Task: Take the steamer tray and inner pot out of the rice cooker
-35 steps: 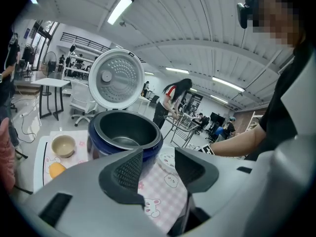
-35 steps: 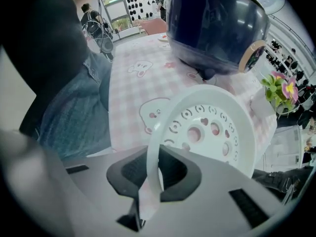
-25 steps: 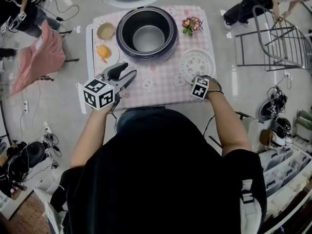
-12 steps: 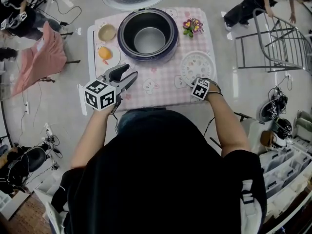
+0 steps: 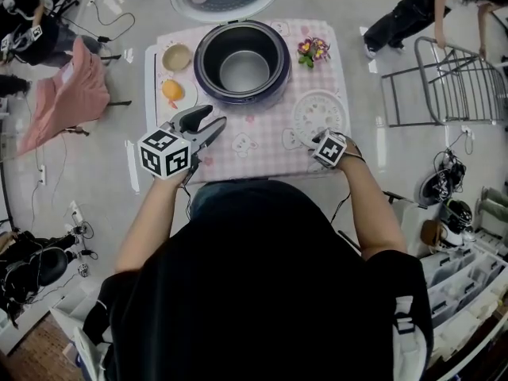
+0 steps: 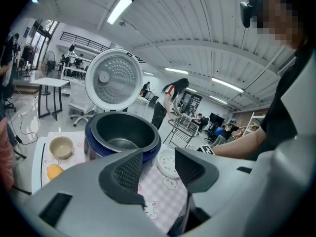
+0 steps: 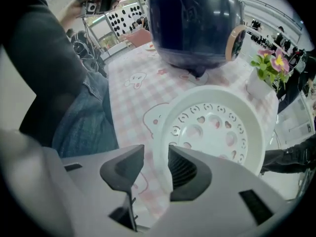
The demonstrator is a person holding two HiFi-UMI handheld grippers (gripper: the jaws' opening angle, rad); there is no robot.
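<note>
Steamer tray (image 7: 212, 127) flat on cloth (image 7: 133, 98) — right hand-held gripper (image 7: 156, 159) jaws just opening, rim at gap, unpinched.

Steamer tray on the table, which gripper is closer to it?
Right. The right gripper is at the near rim of the steamer tray, its jaws just opening, the rim loose between them. The left gripper hovers open across the table, apart from it.

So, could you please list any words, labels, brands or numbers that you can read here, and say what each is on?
No text is readable.
Round disc on the rice cooker: nothing legible, too blurred.
Tablecloth: cartoon prints only, no words.
Marker cubes: square patterns, no letters.
</note>
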